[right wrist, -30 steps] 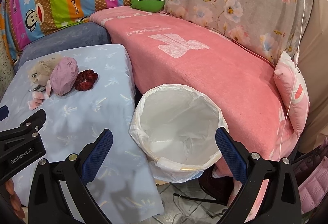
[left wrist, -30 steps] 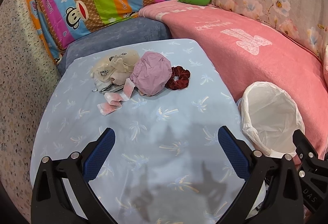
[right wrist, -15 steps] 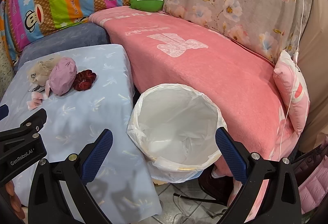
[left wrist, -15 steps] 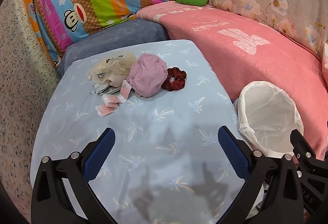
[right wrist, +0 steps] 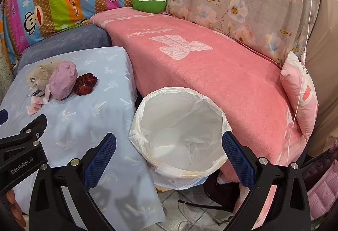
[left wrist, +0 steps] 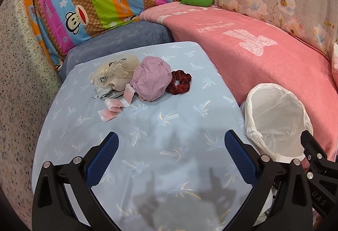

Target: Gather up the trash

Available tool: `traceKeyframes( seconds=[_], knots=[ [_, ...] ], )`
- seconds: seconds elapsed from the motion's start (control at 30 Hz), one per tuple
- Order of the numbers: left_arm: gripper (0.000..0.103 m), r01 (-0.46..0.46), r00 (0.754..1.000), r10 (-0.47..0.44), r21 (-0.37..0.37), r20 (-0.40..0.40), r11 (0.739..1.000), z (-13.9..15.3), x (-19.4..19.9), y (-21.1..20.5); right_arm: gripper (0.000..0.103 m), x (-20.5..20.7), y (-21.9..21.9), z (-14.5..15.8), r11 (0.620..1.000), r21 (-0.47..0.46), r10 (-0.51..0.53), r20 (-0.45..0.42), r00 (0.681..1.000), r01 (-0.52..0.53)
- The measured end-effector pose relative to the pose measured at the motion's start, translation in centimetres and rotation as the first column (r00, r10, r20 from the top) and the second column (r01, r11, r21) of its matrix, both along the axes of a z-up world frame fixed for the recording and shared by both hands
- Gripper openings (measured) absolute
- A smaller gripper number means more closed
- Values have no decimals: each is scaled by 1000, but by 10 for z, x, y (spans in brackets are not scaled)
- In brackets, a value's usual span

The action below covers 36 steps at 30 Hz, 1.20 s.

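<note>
A: What do the left tongs (left wrist: pixel 171 152) look like?
B: Black angular frames, silver screws, blue cross-hatched pads (left wrist: pixel 101 161).
A: And the right tongs (right wrist: pixel 169 154)?
B: The same build. White "GenRobot.AI" lettering marks the left tongs' black body.

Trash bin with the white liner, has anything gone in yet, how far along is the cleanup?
Nothing looks done: the white-lined trash bin appears empty. Nothing is in hand either; the left gripper and right gripper are both open. Everything is left: the crumpled lilac paper ball, pink-and-white sachet strip, beige mesh pouches and dark red velvet scrunchie lie clustered on the light blue tablecloth.
</note>
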<state>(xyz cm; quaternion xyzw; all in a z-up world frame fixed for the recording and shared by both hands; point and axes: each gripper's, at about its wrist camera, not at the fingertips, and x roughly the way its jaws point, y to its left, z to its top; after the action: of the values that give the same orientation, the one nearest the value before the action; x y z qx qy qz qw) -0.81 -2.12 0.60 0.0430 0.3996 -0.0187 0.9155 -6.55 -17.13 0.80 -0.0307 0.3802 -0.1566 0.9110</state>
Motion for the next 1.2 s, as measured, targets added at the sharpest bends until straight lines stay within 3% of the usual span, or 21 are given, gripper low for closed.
traceKeyframes(
  seconds=[1.2],
  knots=[
    [95, 17, 1000, -17, 5, 12, 1000, 2, 1, -1, 97, 2, -2, 1, 1000, -5, -6, 1, 1000, 6]
  ],
)
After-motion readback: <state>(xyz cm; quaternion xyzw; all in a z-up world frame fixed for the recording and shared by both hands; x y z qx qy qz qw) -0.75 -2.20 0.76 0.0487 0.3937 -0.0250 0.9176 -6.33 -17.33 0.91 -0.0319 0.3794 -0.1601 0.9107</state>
